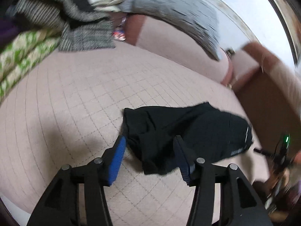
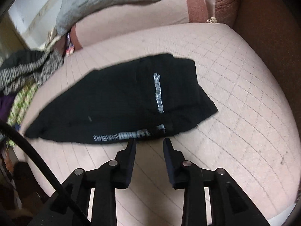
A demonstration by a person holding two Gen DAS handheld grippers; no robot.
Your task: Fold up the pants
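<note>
the black fabric pants with pale printed lettering (image 2: 120,101) lie in a compact, already doubled-over bundle on the pink quilted sofa seat (image 2: 235,98), near its front edge and well apart from the heap of striped grey and green-patterned laundry (image 1: 56,24) at the far side.

the left tongs (image 1: 150,141) stand apart, blue-padded fingers straddling the near corner of the bundle without pressing it. the right tongs (image 2: 149,141) are also apart, empty, their tips just short of the hem that carries the print. neither one holds cloth.

risks from here, as i judge them: the bundle looks loose and rumpled on the left side, so a fresh grab there may catch only the top layer and pull the fold open. the soft, springy seat could let the fabric slide or bunch when a tong tip pushes under it. the bundle sits close to the seat's front edge, so a careless drag could tip it off. black cloth hides its own edges, making it easy to pinch the wrong layer.

writing: a pale line of print runs along the hem and another up the leg, but both are too blurred to read. no brand can be made out.
</note>
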